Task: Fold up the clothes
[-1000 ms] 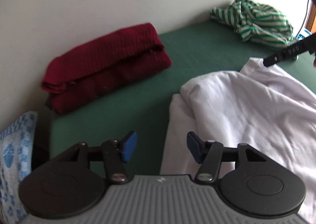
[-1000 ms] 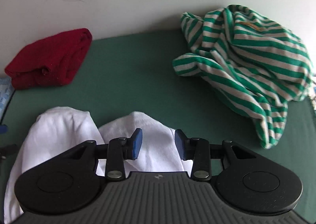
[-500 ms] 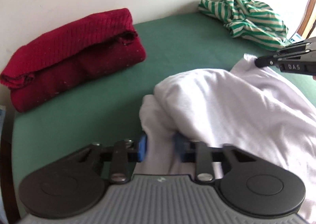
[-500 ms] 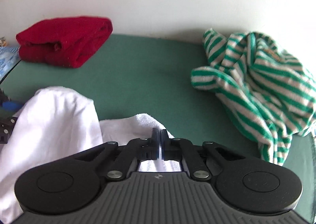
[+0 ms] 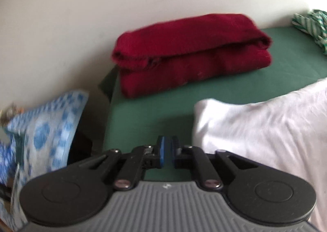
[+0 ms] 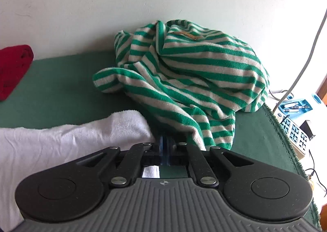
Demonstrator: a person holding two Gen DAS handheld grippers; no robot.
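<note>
Green table cover: the landmark; all clothes lie on it
White cotton garment: crumpled at the cover's near edge
Green-and-white striped towelling garment: heaped at the cover's far right, by the wall
Folded dark red knitted jumper: far left on the cover
Left gripper: jaws closing, nearly together; no cloth visible between them
Right gripper: closed; whether it pinches the white garment cannot be told
</note>
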